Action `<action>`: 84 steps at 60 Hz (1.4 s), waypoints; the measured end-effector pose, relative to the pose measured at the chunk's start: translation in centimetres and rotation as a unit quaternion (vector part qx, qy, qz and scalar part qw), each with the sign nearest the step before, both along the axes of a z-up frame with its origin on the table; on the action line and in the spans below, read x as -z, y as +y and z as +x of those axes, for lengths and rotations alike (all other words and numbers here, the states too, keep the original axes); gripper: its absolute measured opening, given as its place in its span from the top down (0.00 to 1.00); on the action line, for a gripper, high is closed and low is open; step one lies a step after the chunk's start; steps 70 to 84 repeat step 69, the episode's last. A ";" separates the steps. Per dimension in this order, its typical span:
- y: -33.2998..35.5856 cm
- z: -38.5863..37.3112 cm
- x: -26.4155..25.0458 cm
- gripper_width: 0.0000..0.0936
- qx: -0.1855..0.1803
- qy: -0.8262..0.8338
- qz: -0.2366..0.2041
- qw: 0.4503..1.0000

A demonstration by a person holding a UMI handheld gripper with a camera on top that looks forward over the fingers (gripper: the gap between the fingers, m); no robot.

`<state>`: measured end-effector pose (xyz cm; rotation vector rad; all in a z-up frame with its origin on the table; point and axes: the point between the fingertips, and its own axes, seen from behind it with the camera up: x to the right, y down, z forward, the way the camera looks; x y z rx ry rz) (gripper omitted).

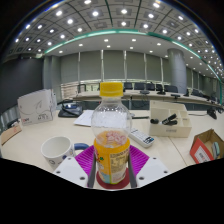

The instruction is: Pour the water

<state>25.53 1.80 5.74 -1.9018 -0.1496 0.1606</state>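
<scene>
A clear plastic bottle with a yellow cap and an orange and yellow label stands upright between my gripper's two fingers. Both magenta pads press against its lower sides, so the gripper is shut on it. The bottle's base looks lifted just above the white table. A white paper cup stands on the table to the left of the bottle, close to the left finger, with its mouth open upward.
A white box stands at the far left. A remote-like device lies just right of the bottle. A white box with a black object on it sits farther right, and a red carton beyond it. Office desks stand behind.
</scene>
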 end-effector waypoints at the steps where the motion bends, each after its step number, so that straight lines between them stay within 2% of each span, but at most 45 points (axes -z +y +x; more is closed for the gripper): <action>1: -0.4 0.0 -0.2 0.46 0.001 -0.001 -0.001 1.000; 5: -0.9 0.1 0.1 0.37 0.008 -0.006 -0.021 1.000; 9: -1.4 0.5 0.5 0.10 0.027 -0.009 -0.044 0.999; 10: -1.7 0.7 0.4 0.07 0.035 -0.009 -0.049 0.998; 12: -2.1 0.8 0.0 0.09 0.045 -0.008 -0.053 0.998; 24: -8.4 0.0 -5.6 0.08 0.090 -0.031 -0.071 0.993; 38: -22.4 -6.2 -13.4 0.08 0.130 -0.034 -0.117 0.984; 49: -30.1 -10.6 -18.0 0.08 0.134 -0.045 -0.112 0.984; 59: -34.4 -12.2 -19.7 0.08 0.143 -0.042 -0.108 0.983; 84: -36.7 -13.0 -20.1 0.08 0.140 -0.057 -0.105 0.983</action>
